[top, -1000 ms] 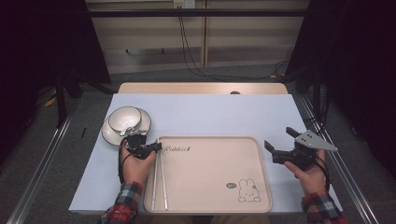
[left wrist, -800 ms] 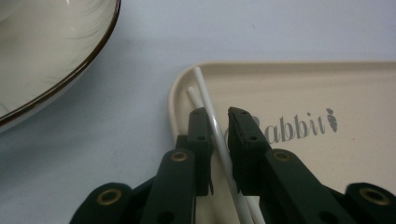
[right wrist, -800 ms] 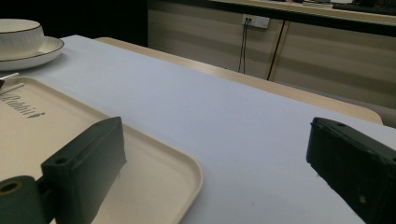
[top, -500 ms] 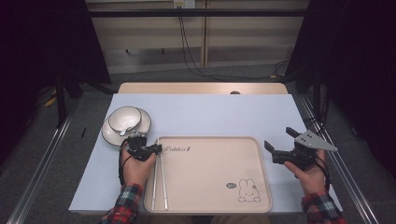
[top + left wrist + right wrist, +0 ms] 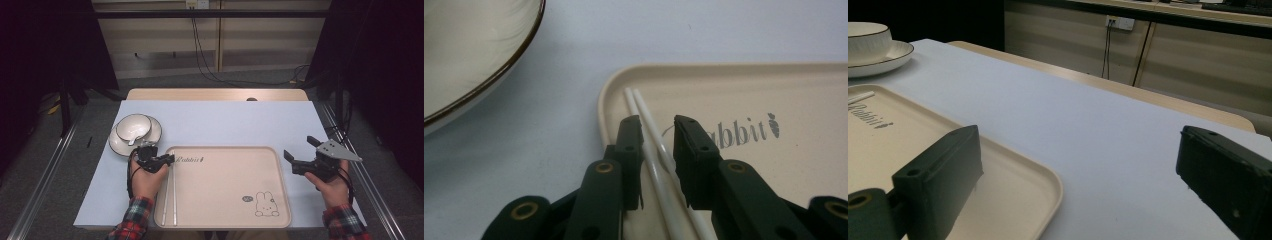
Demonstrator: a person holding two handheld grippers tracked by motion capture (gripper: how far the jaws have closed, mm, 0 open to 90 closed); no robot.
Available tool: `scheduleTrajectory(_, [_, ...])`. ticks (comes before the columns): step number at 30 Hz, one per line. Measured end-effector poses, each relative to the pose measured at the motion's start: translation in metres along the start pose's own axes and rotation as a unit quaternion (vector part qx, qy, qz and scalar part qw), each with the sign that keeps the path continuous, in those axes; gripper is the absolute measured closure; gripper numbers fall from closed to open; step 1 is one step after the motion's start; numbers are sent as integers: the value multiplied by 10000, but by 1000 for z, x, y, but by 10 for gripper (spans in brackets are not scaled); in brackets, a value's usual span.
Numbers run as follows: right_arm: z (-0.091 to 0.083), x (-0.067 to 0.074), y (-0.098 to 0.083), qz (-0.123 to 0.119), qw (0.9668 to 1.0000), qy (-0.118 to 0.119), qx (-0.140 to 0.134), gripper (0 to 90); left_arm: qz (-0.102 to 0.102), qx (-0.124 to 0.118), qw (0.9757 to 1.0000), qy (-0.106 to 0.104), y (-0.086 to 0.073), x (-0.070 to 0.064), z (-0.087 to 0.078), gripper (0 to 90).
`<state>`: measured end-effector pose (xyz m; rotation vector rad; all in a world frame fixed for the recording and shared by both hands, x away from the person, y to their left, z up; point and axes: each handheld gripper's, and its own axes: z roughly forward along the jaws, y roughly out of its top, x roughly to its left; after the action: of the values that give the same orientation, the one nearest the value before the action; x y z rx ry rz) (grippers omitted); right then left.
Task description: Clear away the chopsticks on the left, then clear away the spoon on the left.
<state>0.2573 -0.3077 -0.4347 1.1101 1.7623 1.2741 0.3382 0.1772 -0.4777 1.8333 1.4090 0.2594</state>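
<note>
A pair of white chopsticks (image 5: 170, 200) lies along the left side of a beige tray (image 5: 225, 165) printed with a rabbit. My left gripper (image 5: 167, 159) is low over the tray's far left corner. In the left gripper view its jaws (image 5: 658, 120) straddle the far ends of the chopsticks (image 5: 651, 135), which rest on the tray (image 5: 774, 175). The jaws have just been opening, and a thin gap shows at the pads. My right gripper (image 5: 298, 146) hovers beside the tray's right edge, open wide with nothing between its fingers (image 5: 1078, 135).
A white bowl (image 5: 132, 127) sits on a dark-rimmed plate (image 5: 117, 145) just beyond my left gripper, also seen as bowl (image 5: 865, 35) and plate (image 5: 888, 55). A pale blue mat (image 5: 225, 125) covers the table. Metal rails run along both sides.
</note>
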Motion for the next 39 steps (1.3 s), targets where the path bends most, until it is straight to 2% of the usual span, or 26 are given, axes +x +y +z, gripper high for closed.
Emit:
scheduleTrajectory(3, [0, 0, 0, -31, 10000, -1, -6, 41, -4, -57, 10000, 5, 1, 0, -2, 715])
scheduleTrajectory(6, [1, 1, 0, -21, 10000, 3, 26, 41, -19, -105, 9999, -76, 4, -1, -4, 682])
scheduleTrajectory(9, [1, 0, 0, -47, 10000, 2, 1, 40, 67, -177, 9998, -86, 8, 0, -8, 658])
scheduleTrajectory(11, [1, 0, 0, -38, 10000, 3, -7, 40, 59, -245, 9996, -88, 12, -1, -10, 613])
scheduleTrajectory(15, [1, 0, 0, -19, 10000, 17, -7, 41, 171, -440, 9988, -115, 17, -1, -14, 485])
scheduleTrajectory(17, [1, 0, 0, -18, 10000, 21, -13, 40, 324, -577, 9978, -91, 21, 0, -16, 413])
scheduleTrajectory(21, [0, 0, 0, -41, 10000, 20, -12, 40, 275, -665, 9974, -63, 27, 2, -23, 280])
scheduleTrajectory(27, [0, 0, 1, -33, 10000, 7, -40, 41, 339, -711, 9969, -28, 35, 4, -31, 232])
scheduleTrajectory(30, [0, 0, 1, -32, 10000, 12, -22, 40, 409, -632, 9972, -27, 39, 4, -34, 230])
scheduleTrajectory(32, [0, 1, 1, -30, 10000, 4, -27, 41, 352, -647, 9973, -75, 41, 4, -36, 221])
scheduleTrajectory(35, [0, 2, 1, -43, 10000, 19, -5, 40, 423, -567, 9975, -73, 45, 7, -39, 213])
scheduleTrajectory(39, [0, 1, 1, -31, 10000, 20, -20, 41, 411, -544, 9977, -57, 51, 9, -43, 207])
